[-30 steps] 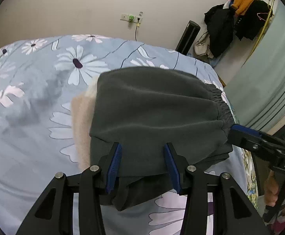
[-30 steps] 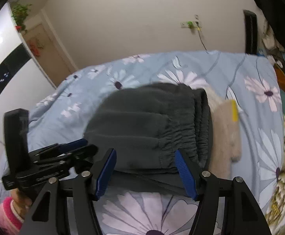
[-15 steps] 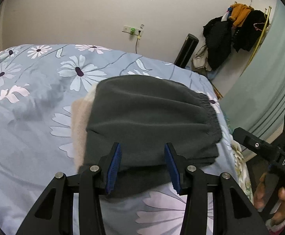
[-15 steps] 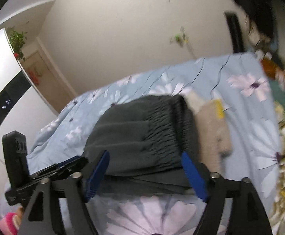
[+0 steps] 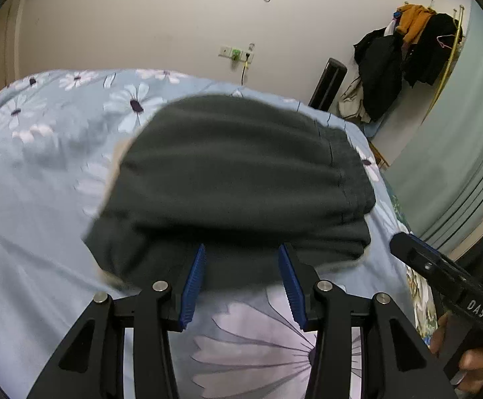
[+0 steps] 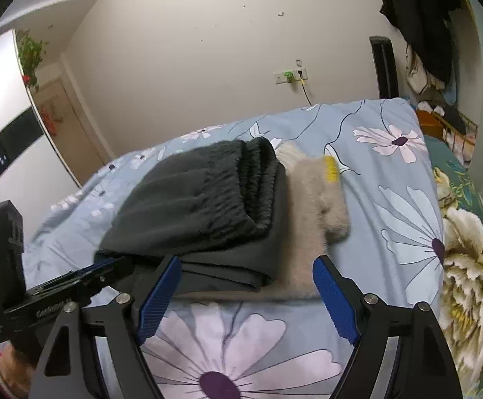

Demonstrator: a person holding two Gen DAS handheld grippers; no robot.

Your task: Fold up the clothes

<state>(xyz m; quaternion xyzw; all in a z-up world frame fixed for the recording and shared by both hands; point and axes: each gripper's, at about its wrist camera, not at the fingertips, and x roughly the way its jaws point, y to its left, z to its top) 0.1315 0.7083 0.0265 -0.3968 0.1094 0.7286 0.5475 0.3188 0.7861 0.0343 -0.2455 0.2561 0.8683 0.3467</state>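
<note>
Folded dark grey pants [image 5: 234, 183] with an elastic waistband lie on the bed, stacked on a folded beige fuzzy garment [image 6: 311, 212] with a yellow tag. My left gripper [image 5: 241, 276] is open and empty at the stack's near edge, its blue pads just short of the fabric. My right gripper [image 6: 244, 296] is open wide and empty, just in front of the stack's near edge [image 6: 228, 276]. The right gripper's body shows at the right of the left wrist view [image 5: 440, 276]; the left one shows at the left of the right wrist view [image 6: 52, 296].
The bed has a light blue floral cover [image 5: 42, 179]. A yellow-flowered green cloth [image 6: 467, 249] lies at the bed's right side. Clothes hang on a rack [image 5: 407, 53] by the far wall, next to a black tower appliance [image 5: 327, 83]. A teal curtain [image 5: 457, 153] hangs at right.
Both grippers have pulled back from the folded pants and risen. The left gripper's pads no longer straddle the fabric edge. The right gripper has swung to the right.
</note>
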